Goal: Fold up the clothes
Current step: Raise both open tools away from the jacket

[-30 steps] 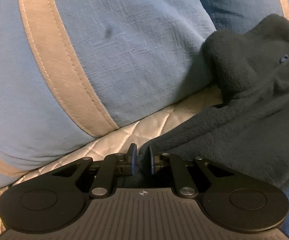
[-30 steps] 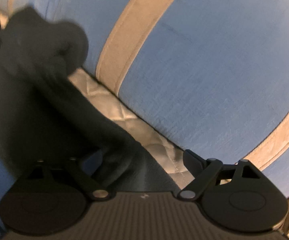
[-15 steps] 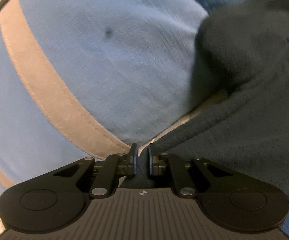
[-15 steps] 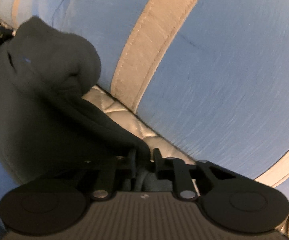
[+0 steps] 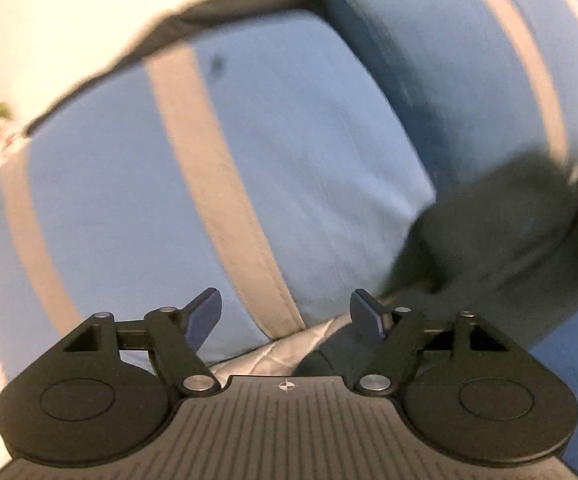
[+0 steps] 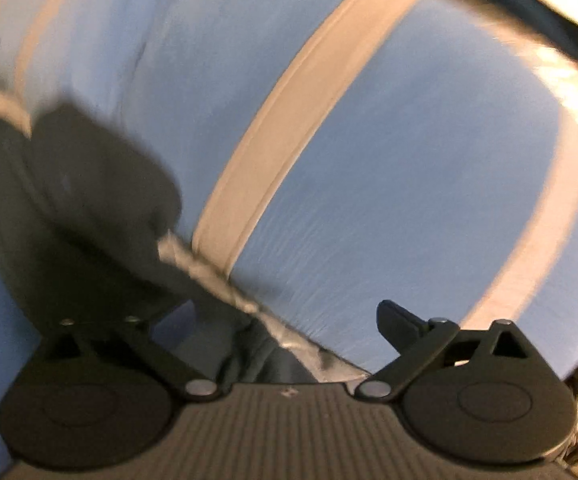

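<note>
On quilted bedding (image 5: 277, 350), 2 striped pillows (image 5: 289, 184) (blurred)

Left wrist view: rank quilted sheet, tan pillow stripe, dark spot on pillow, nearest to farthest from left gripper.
1. Quilted sheet: just beyond the left gripper, low centre.
2. Tan pillow stripe: centre, running up and away.
3. Dark spot: high on the blue pillow, upper centre.

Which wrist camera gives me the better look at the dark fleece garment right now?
The right wrist view: the dark fleece garment fills its left side and runs down to the right gripper, whose jaws are opening off it. The left wrist view shows only a blurred part of it at its right edge.
</note>
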### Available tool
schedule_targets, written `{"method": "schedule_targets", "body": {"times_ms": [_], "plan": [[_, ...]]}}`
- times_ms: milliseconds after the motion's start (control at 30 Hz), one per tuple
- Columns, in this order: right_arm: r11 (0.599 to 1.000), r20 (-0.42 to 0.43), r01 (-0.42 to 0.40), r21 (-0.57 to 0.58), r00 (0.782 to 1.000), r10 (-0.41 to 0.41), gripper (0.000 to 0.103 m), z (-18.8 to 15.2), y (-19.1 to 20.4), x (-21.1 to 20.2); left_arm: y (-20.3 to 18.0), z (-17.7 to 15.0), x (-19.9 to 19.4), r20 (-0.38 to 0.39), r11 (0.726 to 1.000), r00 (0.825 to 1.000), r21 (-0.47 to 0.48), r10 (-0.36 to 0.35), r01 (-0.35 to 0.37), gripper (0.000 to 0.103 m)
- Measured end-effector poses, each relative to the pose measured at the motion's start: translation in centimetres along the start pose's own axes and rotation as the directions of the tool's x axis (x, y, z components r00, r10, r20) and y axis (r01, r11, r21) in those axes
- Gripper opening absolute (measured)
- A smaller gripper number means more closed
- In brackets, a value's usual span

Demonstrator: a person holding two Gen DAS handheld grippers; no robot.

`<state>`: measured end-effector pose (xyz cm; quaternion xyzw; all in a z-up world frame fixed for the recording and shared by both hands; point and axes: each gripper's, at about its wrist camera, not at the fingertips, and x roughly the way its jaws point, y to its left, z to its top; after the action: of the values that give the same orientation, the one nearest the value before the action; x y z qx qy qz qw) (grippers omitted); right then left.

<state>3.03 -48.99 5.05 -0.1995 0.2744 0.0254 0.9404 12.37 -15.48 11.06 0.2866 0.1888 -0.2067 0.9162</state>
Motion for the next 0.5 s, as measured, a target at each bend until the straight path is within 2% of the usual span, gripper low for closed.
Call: {"method": "schedule_targets", "body": {"times_ms": [133,367,500], "plan": [[0.996,0.088,0.005,0.086,0.996,-0.013,0.103,1.4,-3.0,-6.3,1.2,2.1,-4.5,0.02,0.997,1.0,-0.081,0.0,0.001,0.071],[0.985,0.181,0.053,0.167,0.98,-0.084,0.103,4.1,-7.8,-14.6,4.7,6.0,-11.6,0.109,0.982,0.994,-0.188,0.029,-0.008,0.071],[0.968,0.219,0.074,0.238,0.967,-0.128,0.103,5.7,-10.7,-18.9,6.0,8.6,-15.5,0.132,0.98,0.985,-0.179,0.115,-0.091,0.071]]}}
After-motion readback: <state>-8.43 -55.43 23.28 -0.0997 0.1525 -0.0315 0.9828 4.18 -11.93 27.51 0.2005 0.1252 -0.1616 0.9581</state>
